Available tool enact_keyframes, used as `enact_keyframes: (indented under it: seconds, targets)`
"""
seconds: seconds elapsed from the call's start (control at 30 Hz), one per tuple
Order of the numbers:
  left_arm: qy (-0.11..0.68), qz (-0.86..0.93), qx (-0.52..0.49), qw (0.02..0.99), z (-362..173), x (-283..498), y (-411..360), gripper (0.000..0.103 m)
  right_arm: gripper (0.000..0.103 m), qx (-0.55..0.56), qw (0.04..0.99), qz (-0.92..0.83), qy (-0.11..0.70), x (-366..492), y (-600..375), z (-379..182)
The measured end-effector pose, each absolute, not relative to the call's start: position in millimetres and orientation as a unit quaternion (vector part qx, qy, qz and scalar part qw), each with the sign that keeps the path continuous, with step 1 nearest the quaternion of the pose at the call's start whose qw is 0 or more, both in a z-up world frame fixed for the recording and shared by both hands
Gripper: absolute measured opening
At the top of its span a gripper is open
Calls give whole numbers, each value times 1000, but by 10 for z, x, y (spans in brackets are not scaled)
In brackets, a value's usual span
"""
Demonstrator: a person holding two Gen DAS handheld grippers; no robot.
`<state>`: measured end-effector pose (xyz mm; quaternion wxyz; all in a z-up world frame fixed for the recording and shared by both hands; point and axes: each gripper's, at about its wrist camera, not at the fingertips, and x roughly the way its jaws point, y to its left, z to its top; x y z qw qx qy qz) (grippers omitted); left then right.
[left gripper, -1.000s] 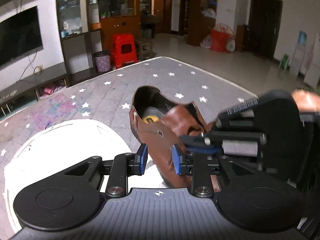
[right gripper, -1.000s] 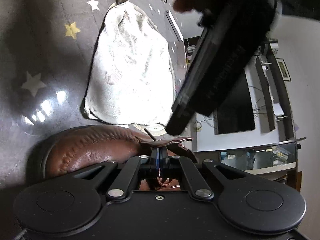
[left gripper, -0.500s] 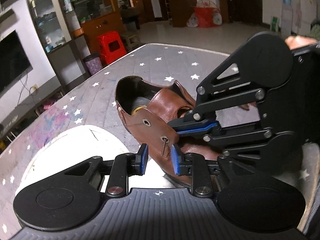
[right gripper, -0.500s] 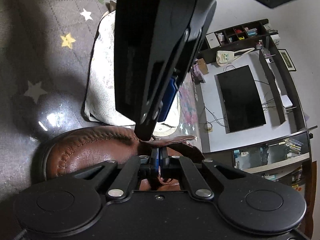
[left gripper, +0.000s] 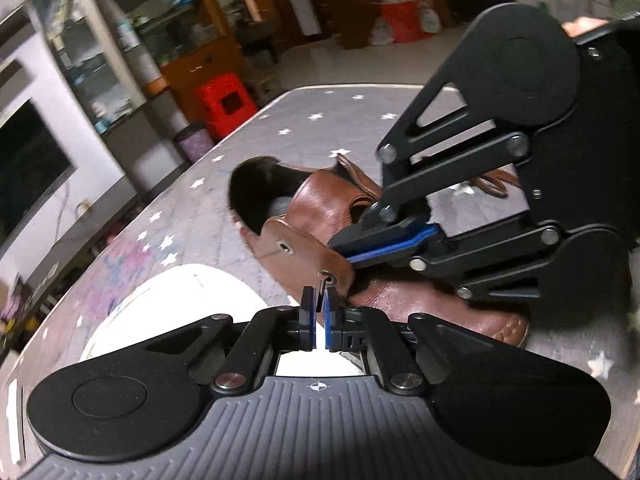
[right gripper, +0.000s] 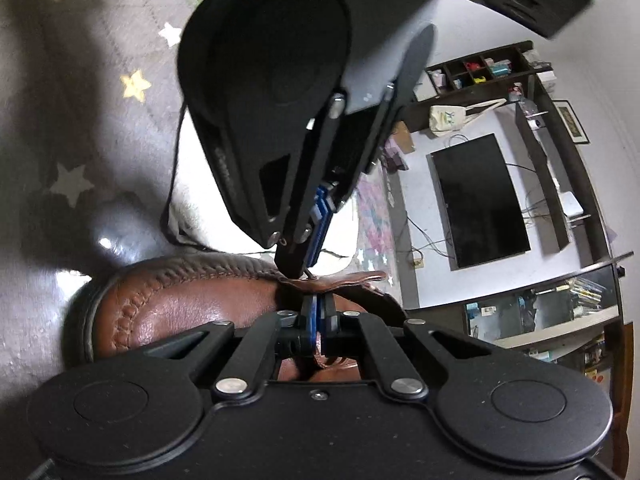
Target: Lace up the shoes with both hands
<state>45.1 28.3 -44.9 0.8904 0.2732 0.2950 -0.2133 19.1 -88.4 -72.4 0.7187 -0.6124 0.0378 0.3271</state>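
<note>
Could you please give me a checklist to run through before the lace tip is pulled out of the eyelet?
1. Left tongs shut on the lace tip: ok.
2. Lace tip through the lower eyelet of the eyelet flap: ok, it pokes out.
3. Right tongs steadying the flap: cannot tell. The flap is between the jaws, but they have just been opening a little.
4. Upper eyelet free for the next pass: ok.
5. Brown leather shoe resting on the star-patterned table: ok.
6. Slack in the lace: cannot tell, mostly hidden.
</note>
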Motion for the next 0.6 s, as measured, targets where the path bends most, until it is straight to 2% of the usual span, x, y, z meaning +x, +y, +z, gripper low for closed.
enact_keyframes:
  seconds: [0.2, 0.4, 0.6]
  targets:
    - [268, -112, 240, 926, -335, 304, 399, 3, 17, -594, 739, 315, 41, 24, -936, -655]
    - [241, -34, 176, 954, -148, 157, 620, 3, 18, -548, 778, 297, 79, -162, -1037, -598]
    - [226, -18, 166, 960, -53, -40, 596, 3, 18, -513, 806, 272, 115, -284, -1180, -621]
